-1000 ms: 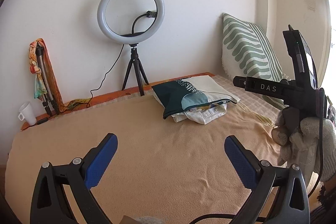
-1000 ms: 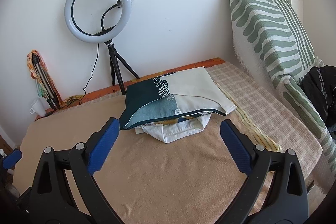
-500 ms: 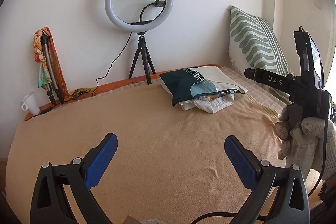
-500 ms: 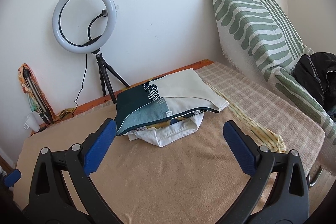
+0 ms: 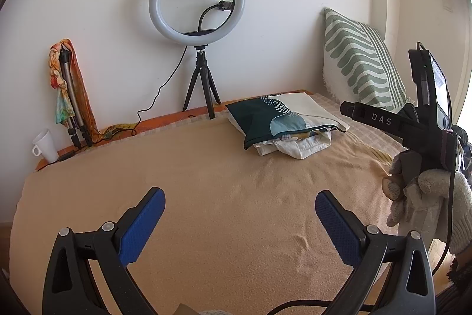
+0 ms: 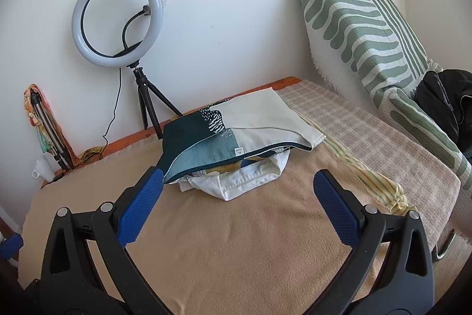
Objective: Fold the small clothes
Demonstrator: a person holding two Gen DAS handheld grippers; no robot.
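A small pile of folded clothes (image 6: pixel 236 143) lies at the far side of the tan blanket (image 6: pixel 236 241): a dark teal and cream patterned piece on top, a white garment (image 6: pixel 244 182) under it. The same pile (image 5: pixel 283 123) shows at the right rear in the left wrist view. My right gripper (image 6: pixel 237 197) is open, hovering just short of the pile with nothing between its blue pads. My left gripper (image 5: pixel 239 214) is open over bare blanket (image 5: pixel 221 197), well short of the pile. A gloved hand (image 5: pixel 430 197) holds the right gripper's handle at the right.
A ring light on a tripod (image 5: pixel 197 2) stands against the back wall, its cable trailing left. A white cup (image 5: pixel 44 142) and a scarf-wrapped tripod (image 5: pixel 69 90) sit at the far left. A striped green pillow (image 6: pixel 362 28) leans at the right, dark clothing (image 6: pixel 442 99) beyond it.
Both views have shifted slightly. The right gripper has come a little closer to the clothes pile. The left gripper has backed off and tilted. Both stay open.
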